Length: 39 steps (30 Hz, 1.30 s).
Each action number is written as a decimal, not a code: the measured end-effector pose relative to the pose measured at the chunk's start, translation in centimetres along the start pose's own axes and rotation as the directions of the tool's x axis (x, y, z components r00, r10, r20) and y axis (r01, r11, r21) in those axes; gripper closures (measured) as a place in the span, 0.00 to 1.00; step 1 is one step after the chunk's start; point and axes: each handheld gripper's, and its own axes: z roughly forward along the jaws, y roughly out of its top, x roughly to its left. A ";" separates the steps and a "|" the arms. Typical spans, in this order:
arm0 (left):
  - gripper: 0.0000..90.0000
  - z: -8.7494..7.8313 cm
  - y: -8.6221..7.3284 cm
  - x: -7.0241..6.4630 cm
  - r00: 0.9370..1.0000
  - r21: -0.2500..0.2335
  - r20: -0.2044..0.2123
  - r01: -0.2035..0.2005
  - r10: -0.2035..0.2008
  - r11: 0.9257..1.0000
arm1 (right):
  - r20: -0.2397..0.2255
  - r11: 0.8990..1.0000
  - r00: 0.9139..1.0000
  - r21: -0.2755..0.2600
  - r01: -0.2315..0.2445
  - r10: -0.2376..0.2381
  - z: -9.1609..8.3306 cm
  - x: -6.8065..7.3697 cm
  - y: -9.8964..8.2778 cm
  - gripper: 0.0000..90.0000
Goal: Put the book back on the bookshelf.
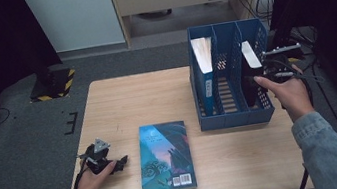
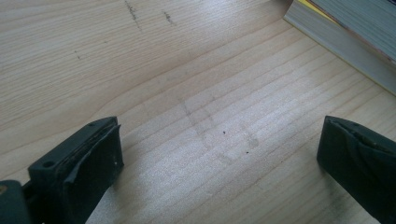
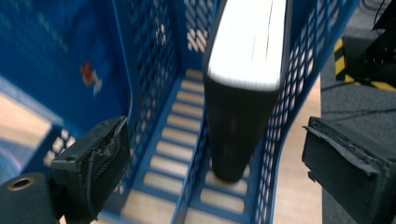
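right gripper [image 3: 212,154]: at the right end of the blue file rack [image 1: 233,115], level with its rightmost slot; fingers [image 3: 100,156] spread wide, nothing pressed between them, pads clear of the book on both sides
black book [image 3: 240,116]: stands upright in the rightmost slot, spine toward the right gripper, white page edge on top, leans slightly against the mesh side wall; also seen in the high view [image 1: 249,70]
left gripper [image 2: 219,163]: rests low on the table [image 2: 140,70] near its front-left corner; fingers [image 2: 88,158] wide apart, bare wood between them, holding nothing
teal book [image 1: 165,156]: lies flat on the table, back cover up with barcode toward the person, just right of the left gripper, apart from it; its page edge shows at the top right of the left gripper view
blue book [image 1: 206,76]: upright in the leftmost slot of the rack, pages up
middle slot: only slatted floor visible
right hand [image 1: 290,96]: wrapped on the gripper body, denim sleeve behind
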 end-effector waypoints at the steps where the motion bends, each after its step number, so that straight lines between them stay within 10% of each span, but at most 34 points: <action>1: 0.00 0.0 0.0 0.0 1.000 0.000 0.000 0.000 0.000 1.000 | -0.001 1.000 1.000 0.001 -0.003 0.003 -0.1 0.0 -0.5 0.09; 11: 0.00 0.2 0.2 -0.1 1.000 0.001 0.003 -0.003 0.003 1.000 | -0.054 0.999 0.998 -0.033 0.012 -0.014 -2.0 1.0 -5.3 0.11; 24: 0.00 0.4 0.4 -0.2 1.000 0.000 -0.007 0.005 -0.005 1.000 | -0.139 0.997 0.988 -0.029 0.066 -0.069 -2.1 4.6 -7.1 0.30; 39: 0.00 0.4 0.4 -0.3 1.000 0.002 -0.008 0.007 -0.007 1.000 | -0.240 0.988 0.958 -0.026 0.154 -0.156 -1.0 10.7 -9.4 0.37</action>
